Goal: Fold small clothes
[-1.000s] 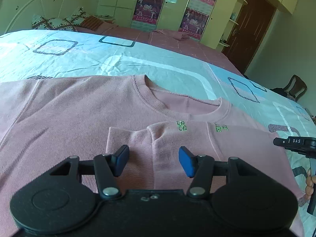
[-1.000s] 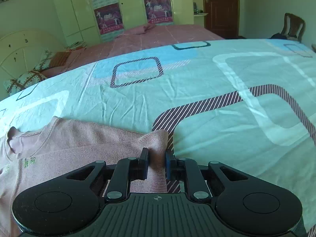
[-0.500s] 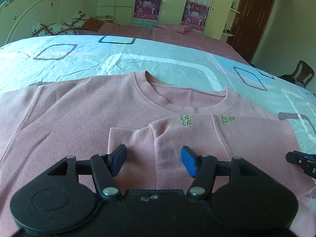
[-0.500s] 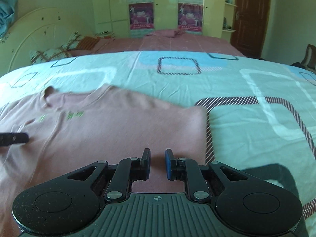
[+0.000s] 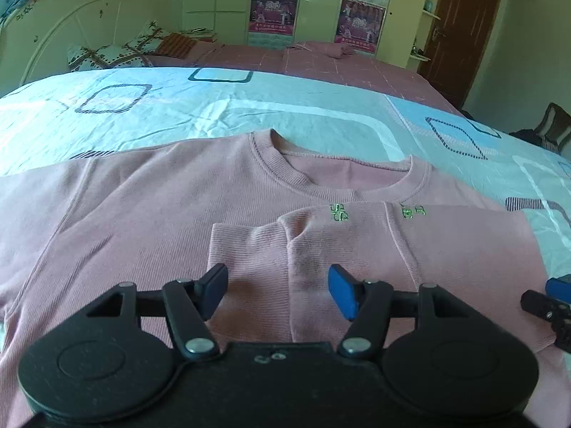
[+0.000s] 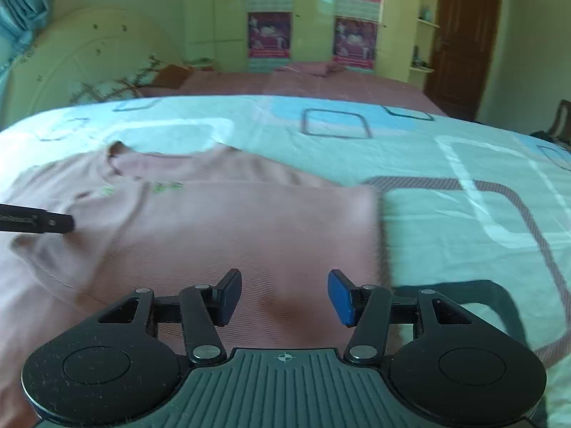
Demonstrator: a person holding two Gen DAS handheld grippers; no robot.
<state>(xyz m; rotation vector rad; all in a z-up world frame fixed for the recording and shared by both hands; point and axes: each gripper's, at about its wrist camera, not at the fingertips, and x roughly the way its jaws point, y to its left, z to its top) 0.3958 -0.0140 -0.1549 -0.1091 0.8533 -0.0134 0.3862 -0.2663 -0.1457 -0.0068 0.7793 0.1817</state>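
Both tongs gape empty over the pink sweatshirt spread collar-away on the bedsheet: left gripper above the folded-in sleeve cuff, right gripper nearer the folded side edge.

**Bedroom beyond your work surface**

You face yellow-green wardrobes hung with posters, a brown wooden door to the right, and a white arched headboard to the left. Daylight brightens the patterned bedsheet; a wooden chair stands far right.
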